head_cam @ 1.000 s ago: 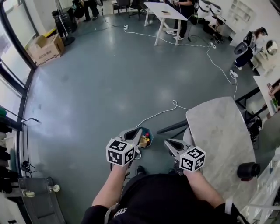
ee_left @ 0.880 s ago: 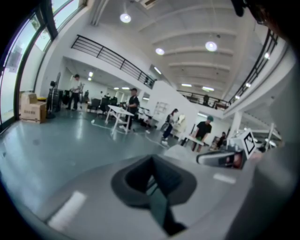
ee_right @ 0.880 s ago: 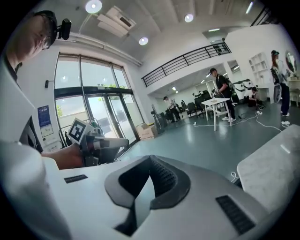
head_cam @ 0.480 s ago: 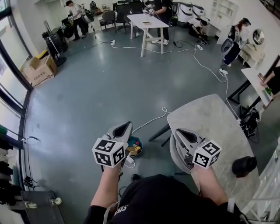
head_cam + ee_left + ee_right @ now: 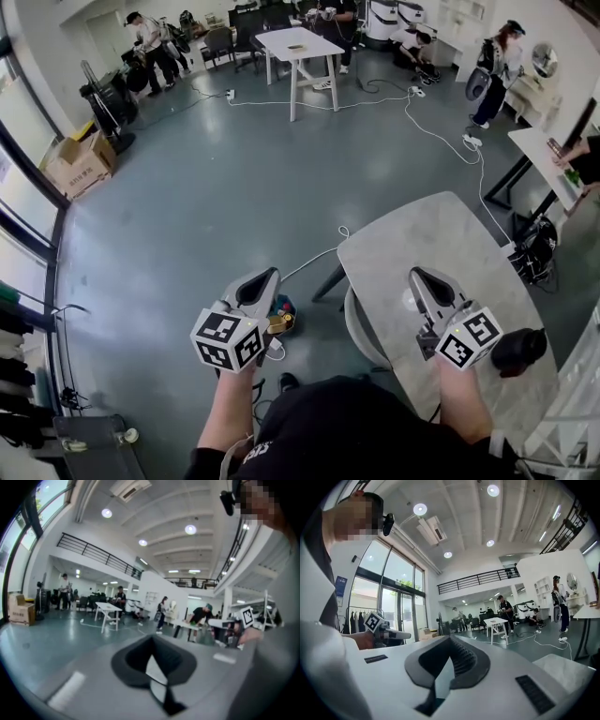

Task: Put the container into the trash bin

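On the floor stands a small blue trash bin (image 5: pixel 284 320) with scraps in it, partly hidden behind my left gripper (image 5: pixel 262 278). That gripper is held level over the floor, shut and empty. My right gripper (image 5: pixel 418 277) hangs over the grey marble table (image 5: pixel 441 246) with its jaws together and nothing between them. A dark round container (image 5: pixel 518 350) sits on the table's near right part, just right of the right gripper's marker cube. The left gripper (image 5: pixel 151 639) and the right gripper (image 5: pixel 450 639) each look out across the room, with no object at their tips.
A white cable (image 5: pixel 314 257) runs over the floor to the table's foot. A round stool (image 5: pixel 359 330) stands under the table's near edge. A cardboard box (image 5: pixel 78 163) sits at the left wall. Far off are a white table (image 5: pixel 298 43) and several people.
Both grippers have risen. The right one swung right, from beside the bin to over the marble table. The left one stays by the bin. The dark container has not moved.
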Tool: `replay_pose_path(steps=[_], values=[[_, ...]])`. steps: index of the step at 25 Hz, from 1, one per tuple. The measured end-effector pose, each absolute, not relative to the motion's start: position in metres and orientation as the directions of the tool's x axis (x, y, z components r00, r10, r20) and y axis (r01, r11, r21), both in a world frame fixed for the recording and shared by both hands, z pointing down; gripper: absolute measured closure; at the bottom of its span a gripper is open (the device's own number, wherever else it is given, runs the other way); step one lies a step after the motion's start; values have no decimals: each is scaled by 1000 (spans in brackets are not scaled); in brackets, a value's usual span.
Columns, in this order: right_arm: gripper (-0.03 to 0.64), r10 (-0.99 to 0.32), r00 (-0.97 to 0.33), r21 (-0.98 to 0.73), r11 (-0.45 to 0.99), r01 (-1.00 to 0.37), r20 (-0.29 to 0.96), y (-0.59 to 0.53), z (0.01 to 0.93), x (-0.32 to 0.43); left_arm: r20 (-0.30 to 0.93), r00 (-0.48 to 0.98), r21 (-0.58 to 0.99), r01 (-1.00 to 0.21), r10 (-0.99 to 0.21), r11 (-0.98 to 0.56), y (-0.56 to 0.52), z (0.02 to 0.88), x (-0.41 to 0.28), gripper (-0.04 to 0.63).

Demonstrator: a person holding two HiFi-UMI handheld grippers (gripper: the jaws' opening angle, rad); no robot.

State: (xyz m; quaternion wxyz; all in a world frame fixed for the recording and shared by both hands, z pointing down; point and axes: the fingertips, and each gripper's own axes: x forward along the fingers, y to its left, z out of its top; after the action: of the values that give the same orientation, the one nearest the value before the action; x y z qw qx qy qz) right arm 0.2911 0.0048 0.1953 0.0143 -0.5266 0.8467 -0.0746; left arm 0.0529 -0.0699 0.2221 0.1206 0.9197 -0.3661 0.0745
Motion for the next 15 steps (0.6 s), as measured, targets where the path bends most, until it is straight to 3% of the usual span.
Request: replay_pose_path(steps=[15], values=[[623,-875,-483,-127,476,-870,31,-2,195,269,220,713,118,-697,-666,-708,-74,215,48,586]])
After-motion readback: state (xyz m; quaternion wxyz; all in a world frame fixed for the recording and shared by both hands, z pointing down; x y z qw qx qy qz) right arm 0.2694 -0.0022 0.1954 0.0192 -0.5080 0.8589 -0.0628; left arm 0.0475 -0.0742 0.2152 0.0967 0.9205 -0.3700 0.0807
